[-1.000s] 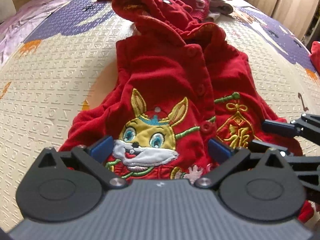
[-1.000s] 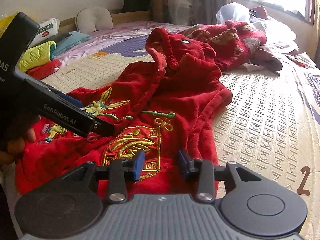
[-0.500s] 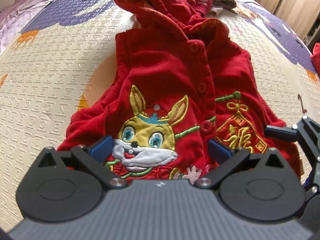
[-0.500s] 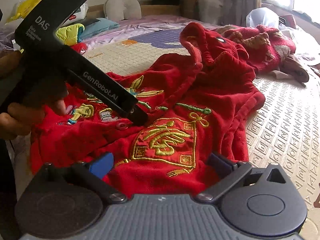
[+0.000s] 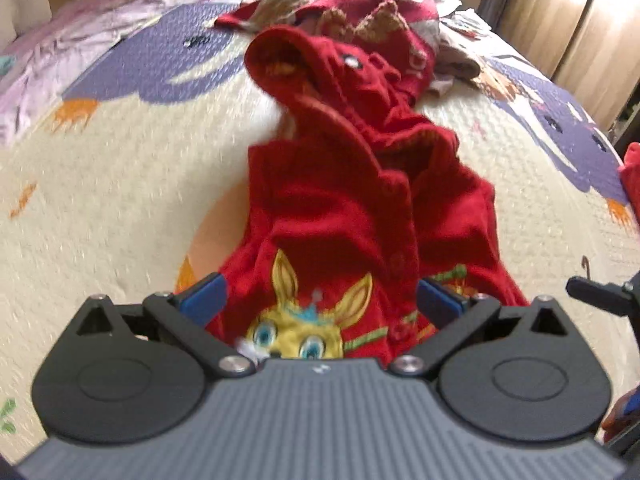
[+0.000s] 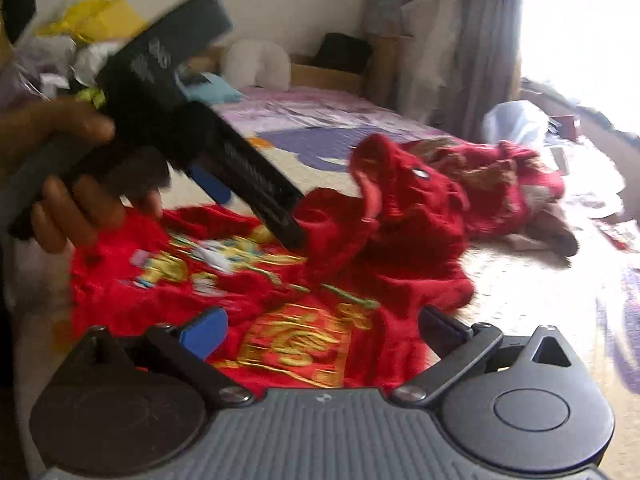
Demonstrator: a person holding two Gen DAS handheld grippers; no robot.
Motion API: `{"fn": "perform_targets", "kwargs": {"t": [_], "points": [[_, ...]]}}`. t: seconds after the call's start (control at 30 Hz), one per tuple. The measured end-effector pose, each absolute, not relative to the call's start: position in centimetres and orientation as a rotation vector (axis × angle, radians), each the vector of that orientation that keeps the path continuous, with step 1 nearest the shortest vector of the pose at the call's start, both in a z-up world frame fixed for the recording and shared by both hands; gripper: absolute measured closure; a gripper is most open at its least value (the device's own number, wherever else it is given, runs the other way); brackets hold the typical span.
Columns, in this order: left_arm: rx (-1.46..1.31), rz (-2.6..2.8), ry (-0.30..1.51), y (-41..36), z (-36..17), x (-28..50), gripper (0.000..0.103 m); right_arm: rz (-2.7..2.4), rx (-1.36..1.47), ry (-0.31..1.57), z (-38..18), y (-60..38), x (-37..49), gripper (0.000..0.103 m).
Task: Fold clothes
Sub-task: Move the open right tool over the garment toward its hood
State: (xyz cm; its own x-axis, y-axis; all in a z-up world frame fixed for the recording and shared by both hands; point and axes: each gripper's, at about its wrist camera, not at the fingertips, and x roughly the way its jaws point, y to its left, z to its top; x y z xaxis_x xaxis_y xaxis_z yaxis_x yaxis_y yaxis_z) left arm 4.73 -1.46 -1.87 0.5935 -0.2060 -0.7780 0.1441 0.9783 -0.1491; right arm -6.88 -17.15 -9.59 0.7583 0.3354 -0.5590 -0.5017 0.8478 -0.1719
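Red hooded vest (image 5: 352,200) lies flat, front up, on the bed mat (image 5: 120,200), hood toward the pile of other red clothes (image 5: 372,20). No fold visible yet, so prob. barely started. Left tool (image 5: 320,300) & right tool (image 6: 320,328) both spread wide, nothing gripped, hovering over the hem.

Left gripper (image 5: 320,300): jaws spread wide, nothing clamped between blue pads, pointing steeply down. Seen from right wrist view, held in hand (image 6: 60,176) wrapped around handle. Right gripper (image 6: 320,328): jaws spread wide, nothing clamped, angled down less steeply.
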Motion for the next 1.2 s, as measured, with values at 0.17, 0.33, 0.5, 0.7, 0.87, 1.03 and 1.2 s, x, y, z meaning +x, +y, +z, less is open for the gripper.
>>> {"fn": "perform_targets", "kwargs": {"t": [0.17,0.33,0.5,0.7,0.87,1.03,1.2], "points": [[-0.117,-0.246,0.952,-2.0,-4.1,6.5,0.000,0.384,-0.344,0.670,-12.2,-16.9,-4.6,0.039],[-0.015,-0.258,0.932,-3.0,-5.7,6.4,0.000,0.349,-0.319,0.689,-12.3,-18.2,-3.5,0.042],[-0.016,-0.289,0.918,-2.7,-5.3,6.0,0.000,0.325,-0.145,0.656,-9.9,-21.1,-2.4,0.045],[-0.089,-0.295,0.860,-1.1,-3.8,6.2,0.000,0.243,-0.077,0.559,-7.0,-21.9,0.2,0.045],[-0.125,-0.289,0.927,-0.1,-4.6,7.7,0.000,0.253,-0.163,0.571,-6.3,-19.4,4.1,0.045],[-0.146,-0.310,0.953,0.4,-4.4,8.3,0.000,0.276,-0.295,0.591,-5.2,-16.3,7.5,0.040],[-0.116,-0.339,0.966,-0.2,-4.5,8.6,0.015,0.295,-0.424,0.589,-4.3,-13.3,11.1,0.032]]}}
